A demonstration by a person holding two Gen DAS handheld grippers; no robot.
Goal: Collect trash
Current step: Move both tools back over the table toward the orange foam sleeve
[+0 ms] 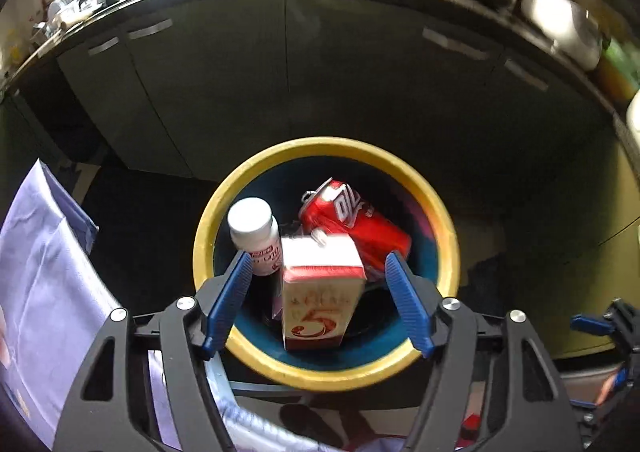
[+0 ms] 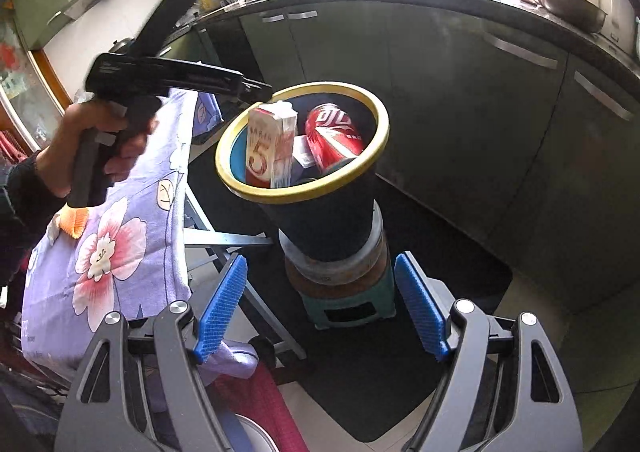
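Observation:
A dark bin with a yellow rim (image 1: 448, 224) holds a red-and-white carton (image 1: 320, 288), a red can (image 1: 356, 220) and a white bottle (image 1: 256, 232). My left gripper (image 1: 318, 270) is open right above the bin; the carton stands upright between its blue pads without touching them. In the right wrist view the bin (image 2: 328, 224) sits on a stool with the carton (image 2: 268, 148) and can (image 2: 332, 136) inside. My right gripper (image 2: 320, 304) is open and empty, low in front of the stool. The hand-held left gripper body (image 2: 172, 80) hovers by the bin's rim.
A table with a purple flowered cloth (image 2: 116, 236) stands left of the bin. The green stool (image 2: 348, 308) stands on a dark floor mat. Dark kitchen cabinets (image 2: 460, 92) under a cluttered counter run behind the bin.

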